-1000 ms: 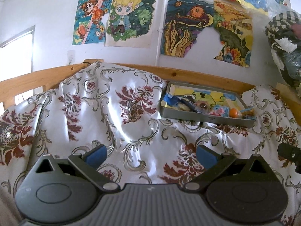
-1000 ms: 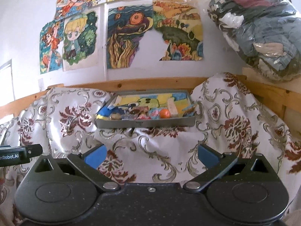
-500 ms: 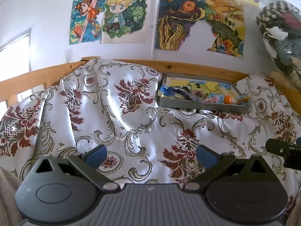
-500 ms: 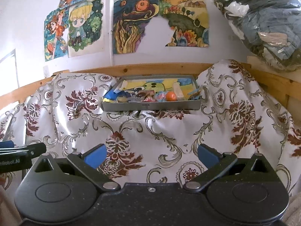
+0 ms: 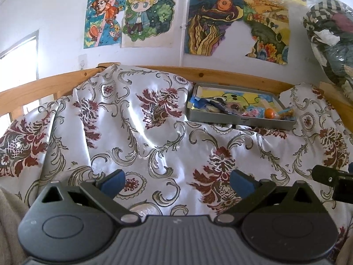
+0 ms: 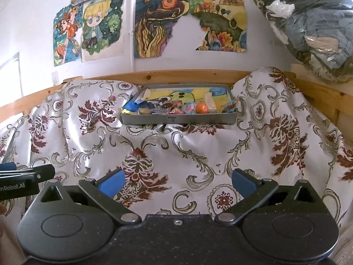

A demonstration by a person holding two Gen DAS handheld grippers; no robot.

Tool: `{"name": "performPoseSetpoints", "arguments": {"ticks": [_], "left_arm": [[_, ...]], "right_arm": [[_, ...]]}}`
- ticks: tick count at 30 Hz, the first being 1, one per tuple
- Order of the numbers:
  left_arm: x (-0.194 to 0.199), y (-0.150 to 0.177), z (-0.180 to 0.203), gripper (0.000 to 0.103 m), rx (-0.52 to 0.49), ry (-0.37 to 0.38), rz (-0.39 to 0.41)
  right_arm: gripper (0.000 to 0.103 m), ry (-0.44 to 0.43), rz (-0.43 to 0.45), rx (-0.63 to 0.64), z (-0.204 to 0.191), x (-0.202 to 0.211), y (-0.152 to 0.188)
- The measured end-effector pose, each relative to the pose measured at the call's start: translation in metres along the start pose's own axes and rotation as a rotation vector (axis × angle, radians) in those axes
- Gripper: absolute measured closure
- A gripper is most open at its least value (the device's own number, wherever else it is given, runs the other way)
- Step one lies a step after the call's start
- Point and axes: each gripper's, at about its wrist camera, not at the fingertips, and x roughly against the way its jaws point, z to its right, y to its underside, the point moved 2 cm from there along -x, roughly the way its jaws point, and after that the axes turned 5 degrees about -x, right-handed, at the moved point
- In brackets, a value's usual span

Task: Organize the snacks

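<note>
A tray (image 6: 178, 119) sits far back on a draped cloth (image 6: 154, 150), just before a wooden rail (image 6: 176, 75); snacks (image 6: 176, 108) lie along the tray's near wall. Drawings (image 6: 158, 24) hang on the wall behind. A bag of clothes (image 6: 308, 22) rests far right. Both grippers, left gripper (image 5: 177, 183) and right gripper (image 6: 177, 182), sit near, well apart from the tray.

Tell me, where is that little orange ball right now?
The orange ball lies in the grey tray on the flowered cloth below the wall drawings, right of centre among the snacks; both views show it.
</note>
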Motion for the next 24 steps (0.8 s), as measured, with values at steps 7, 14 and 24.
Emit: {"name": "performPoseSetpoints", "arguments": {"ticks": [7, 14, 24], "left_arm": [[-0.0004, 0.0003, -0.0003, 0.0, 0.0, -0.002, -0.001], [-0.0008, 0.0004, -0.0009, 0.0, 0.001, -0.002, -0.001], [-0.0009, 0.0004, -0.0013, 0.0, 0.001, -0.001, -0.002]], "right_arm": [[0.001, 0.001, -0.01, -0.001, 0.0, -0.0016, 0.0006], [0.001, 0.001, -0.013, 0.001, -0.0004, -0.0024, 0.0015], [0.001, 0.001, -0.014, 0.002, -0.001, -0.0027, 0.0019]]}}
